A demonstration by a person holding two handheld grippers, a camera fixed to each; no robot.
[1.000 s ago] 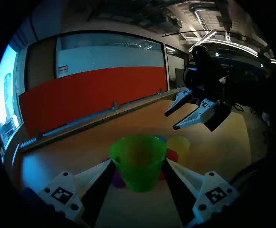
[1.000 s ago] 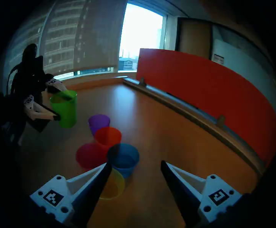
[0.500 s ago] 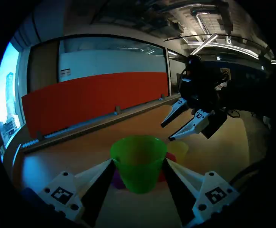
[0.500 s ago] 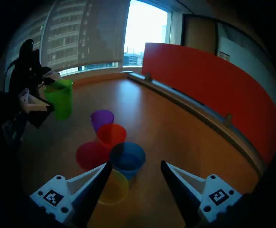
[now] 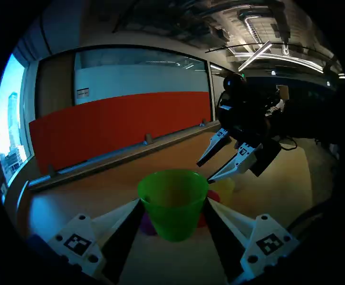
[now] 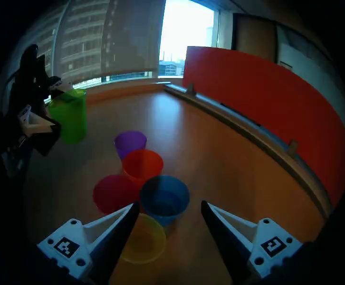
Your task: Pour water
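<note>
My left gripper (image 5: 172, 201) is shut on a green plastic cup (image 5: 173, 205), held upright above the wooden table (image 5: 101, 190). Behind the cup peek a yellow cup (image 5: 225, 186), a red rim (image 5: 214, 194) and a purple cup (image 5: 147, 224). In the right gripper view my right gripper (image 6: 168, 205) hangs open with nothing between its fingers, just above a blue cup (image 6: 164, 197) and a yellow cup (image 6: 144, 244). A magenta cup (image 6: 111, 192), an orange cup (image 6: 142, 165) and a purple cup (image 6: 130, 142) cluster beyond. The green cup (image 6: 69, 116) hangs at the far left. Its inside is hidden.
A red partition (image 5: 120, 121) with a low rail runs along the table's far edge. Windows (image 6: 125, 42) line the wall behind the left gripper. The right gripper (image 5: 204, 172), held by a person in dark clothes, hovers to the right past the green cup.
The right gripper has moved forward and lower over the cup cluster, drifting left in the left gripper view. The green cup has shifted slightly left and up in the right gripper view.
</note>
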